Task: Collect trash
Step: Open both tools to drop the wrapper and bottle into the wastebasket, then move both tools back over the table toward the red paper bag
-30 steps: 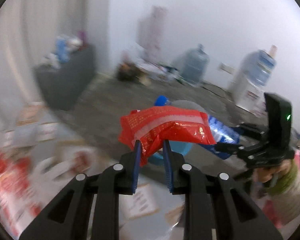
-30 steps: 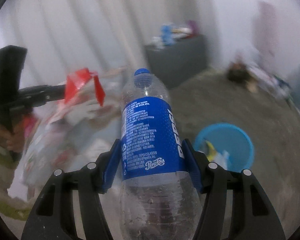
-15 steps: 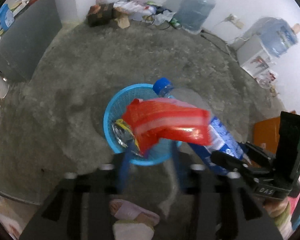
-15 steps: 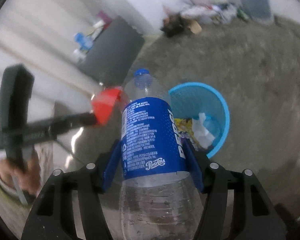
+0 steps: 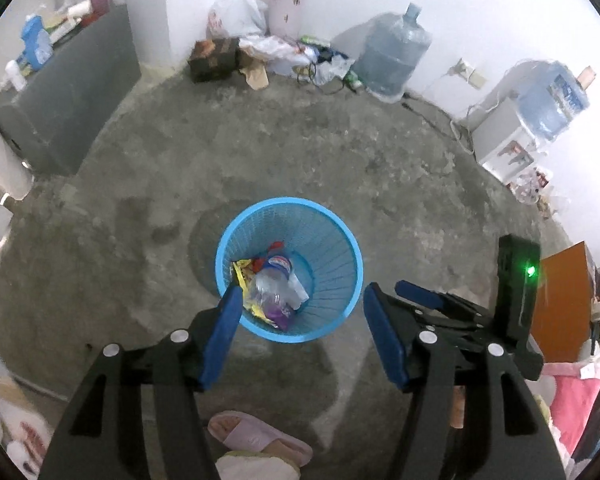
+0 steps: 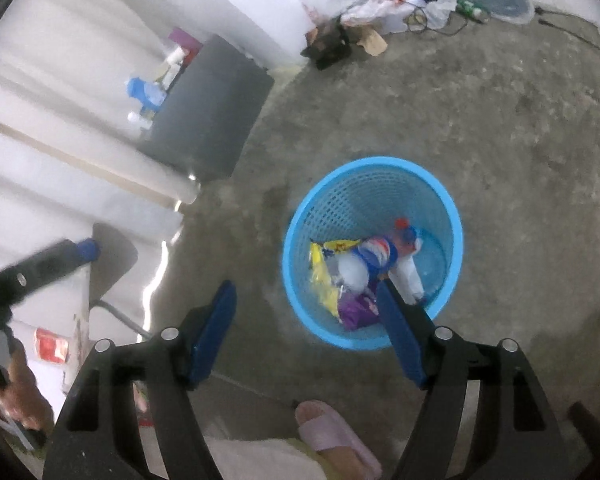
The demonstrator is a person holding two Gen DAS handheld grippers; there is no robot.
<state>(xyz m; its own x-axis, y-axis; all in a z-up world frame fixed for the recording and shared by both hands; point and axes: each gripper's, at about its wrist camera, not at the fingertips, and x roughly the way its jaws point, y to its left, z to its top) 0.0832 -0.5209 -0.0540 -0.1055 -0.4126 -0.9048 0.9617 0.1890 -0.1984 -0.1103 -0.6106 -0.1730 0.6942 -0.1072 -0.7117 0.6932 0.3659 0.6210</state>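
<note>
Both grippers are empty, jaws spread wide, held above the blue basket (image 5: 342, 240) on the concrete floor (image 5: 300, 152).

Left gripper (image 5: 303, 334): jaws apart, nothing between them. Its left pad overlaps the near-left rim of the basket in view; the opening lies just beyond the fingertips.

Right gripper (image 6: 306, 330): jaws apart, nothing held. The basket sits to the right of its centre line, and the right finger crosses the near rim.

Trash location: a plastic bottle (image 5: 270, 284) with a blue label lies inside the basket on a yellow wrapper (image 6: 320, 276), with a purple wrapper (image 6: 356, 310) at the near side. All of it sits below the rim.

Judgement: the drop looks complete for these 2 hands. To finish the step well, lift both grippers straight up before swinging away, so no finger catches the mesh rim; the basket looks light and would likely tip or slide.

Edges and room, left to right: a dark cabinet (image 5: 72, 92) stands far left, well apart from the basket. The person's slippered foot (image 5: 256, 436) is near, just below the grippers. Open floor lies around the basket on the far and right sides. A clutter pile (image 5: 284, 52) and a water jug (image 5: 392, 56) line the far wall; an orange box (image 5: 560, 300) sits right.
</note>
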